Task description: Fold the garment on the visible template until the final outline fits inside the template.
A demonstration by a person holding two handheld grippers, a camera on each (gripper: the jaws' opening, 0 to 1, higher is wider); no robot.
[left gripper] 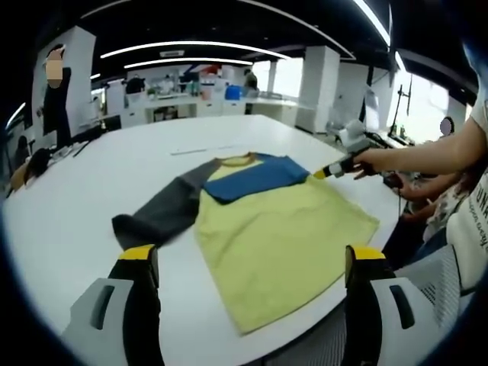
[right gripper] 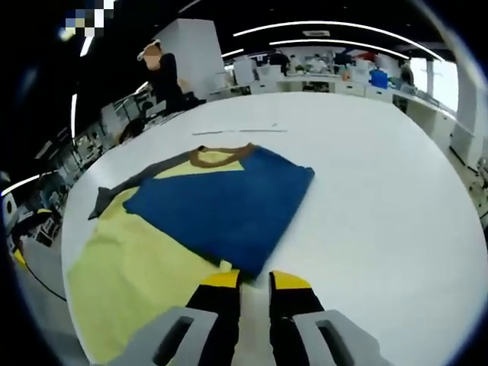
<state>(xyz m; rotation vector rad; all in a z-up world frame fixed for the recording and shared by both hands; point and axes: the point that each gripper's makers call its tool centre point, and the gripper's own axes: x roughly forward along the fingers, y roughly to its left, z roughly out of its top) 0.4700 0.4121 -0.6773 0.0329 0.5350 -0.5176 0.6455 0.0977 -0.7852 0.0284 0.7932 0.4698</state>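
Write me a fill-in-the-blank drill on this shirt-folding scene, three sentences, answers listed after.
1. The body of the shirt is ____ in colour.
2. The sleeve folded across the chest is ____.
3. The grey sleeve lies spread out on the white ____.

The right gripper sits at the folded sleeve's edge; the left gripper has its jaws wide apart.

Answers: yellow; blue; table
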